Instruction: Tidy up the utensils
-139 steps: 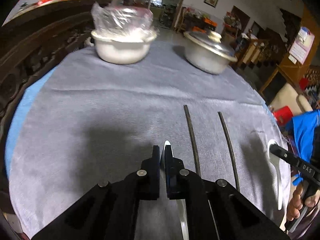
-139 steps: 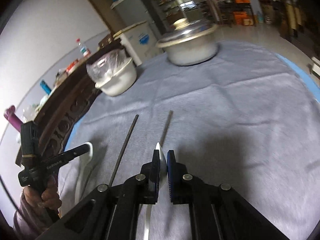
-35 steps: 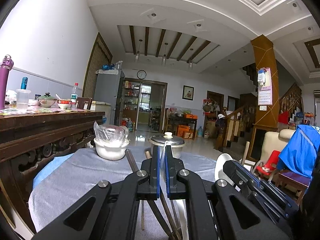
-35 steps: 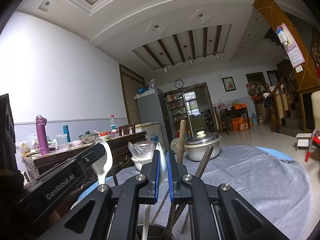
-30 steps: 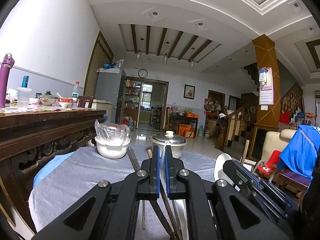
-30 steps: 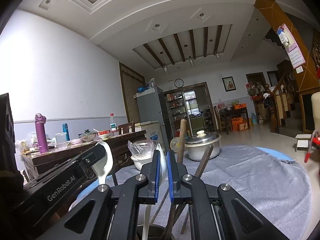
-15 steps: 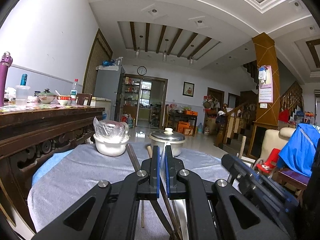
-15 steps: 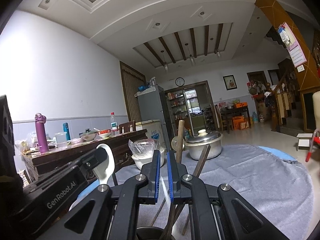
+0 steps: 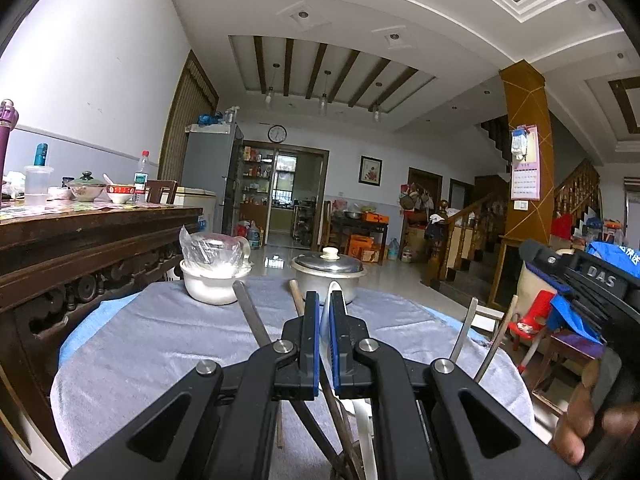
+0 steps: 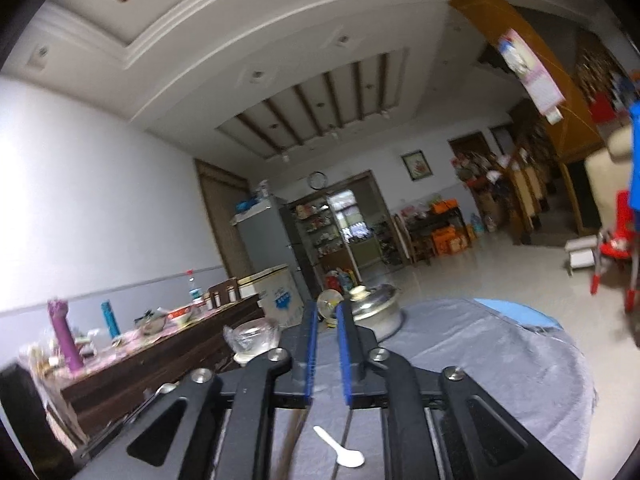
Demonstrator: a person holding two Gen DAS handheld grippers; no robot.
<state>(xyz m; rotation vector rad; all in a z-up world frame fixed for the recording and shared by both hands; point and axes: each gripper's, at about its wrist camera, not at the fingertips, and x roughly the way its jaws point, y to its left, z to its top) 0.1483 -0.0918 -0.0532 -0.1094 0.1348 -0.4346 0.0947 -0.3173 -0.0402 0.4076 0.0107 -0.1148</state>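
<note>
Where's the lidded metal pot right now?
In the left wrist view, the lidded metal pot sits at the table's far edge, right of the plastic-covered white bowl, behind the left gripper.

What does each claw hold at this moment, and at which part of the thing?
The left claw is shut on a white spoon, gripping its handle. The right claw holds nothing: its jaws are opening with nothing between them, and another white spoon lies below it.

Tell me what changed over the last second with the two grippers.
The right gripper let go of its white spoon, which now shows below it. Its jaws are opening with nothing between them, and it has pulled up and away. The left gripper stays shut on the other spoon, unmoved.
</note>
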